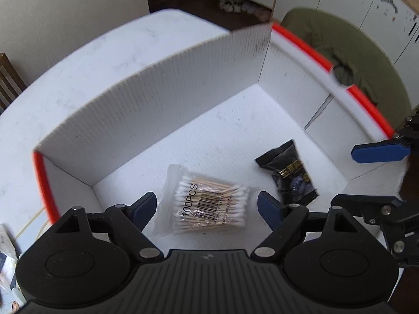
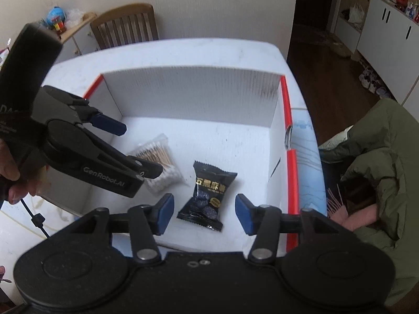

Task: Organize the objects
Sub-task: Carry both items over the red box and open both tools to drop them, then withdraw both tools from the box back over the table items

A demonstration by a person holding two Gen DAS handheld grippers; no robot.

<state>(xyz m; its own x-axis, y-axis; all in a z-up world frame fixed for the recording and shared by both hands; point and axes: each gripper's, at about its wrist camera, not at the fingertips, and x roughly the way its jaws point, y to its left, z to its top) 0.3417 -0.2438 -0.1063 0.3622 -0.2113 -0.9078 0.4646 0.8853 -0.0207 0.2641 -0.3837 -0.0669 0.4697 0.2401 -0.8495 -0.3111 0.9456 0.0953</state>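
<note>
A white corrugated box with orange-edged rims stands on a white table. On its floor lie a clear bag of cotton swabs and a black snack packet. My left gripper is open and empty, hovering just above the swab bag. My right gripper is open and empty over the black snack packet. In the right wrist view the swab bag is partly hidden by the left gripper. A blue fingertip of the right gripper shows at the box's right wall in the left wrist view.
The box sits on a white marble-look table. A wooden chair stands behind the table. An olive green jacket lies to the right. White cabinets stand at the far right.
</note>
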